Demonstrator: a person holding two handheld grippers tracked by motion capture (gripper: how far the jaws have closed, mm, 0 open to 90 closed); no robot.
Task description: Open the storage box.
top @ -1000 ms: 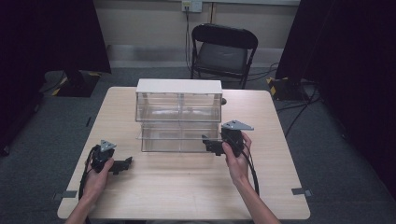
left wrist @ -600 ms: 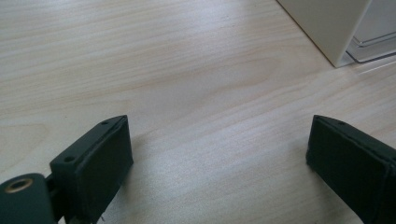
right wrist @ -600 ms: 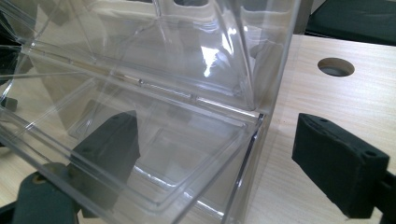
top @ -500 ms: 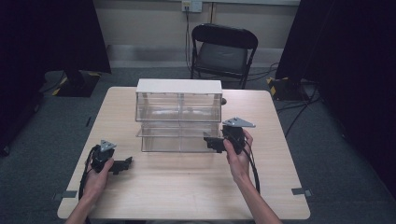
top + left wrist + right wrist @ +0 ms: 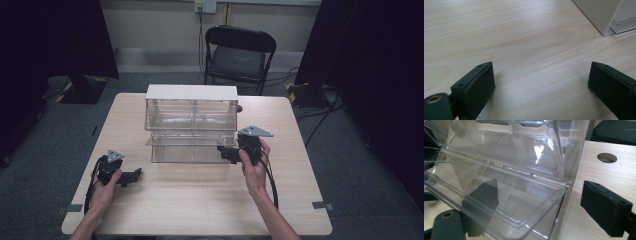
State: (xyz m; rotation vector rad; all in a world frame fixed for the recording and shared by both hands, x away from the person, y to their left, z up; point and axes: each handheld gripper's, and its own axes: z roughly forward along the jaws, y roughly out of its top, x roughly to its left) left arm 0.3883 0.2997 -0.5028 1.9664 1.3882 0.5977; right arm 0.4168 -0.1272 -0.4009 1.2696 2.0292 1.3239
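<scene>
High view: clear drawer unit (image 5: pixel 191 120) sits mid-worktop (image 5: pixel 200 200), lower drawer (image 5: pixel 190 149) pulled out toward the person. Right tongs (image 5: pixel 226 153) at the drawer's right front corner. Right gripper view: jaws spread, one behind the clear drawer wall (image 5: pixel 499 202), one outside, no clamp. Left tongs (image 5: pixel 131 176) gape empty, resting on the worktop, well left of the unit.

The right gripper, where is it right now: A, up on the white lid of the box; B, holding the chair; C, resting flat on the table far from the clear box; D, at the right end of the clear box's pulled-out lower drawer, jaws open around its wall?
D: the right gripper sits at the right end of the clear drawer, and in the right gripper view its open jaws stand either side of the drawer's wall.
</scene>
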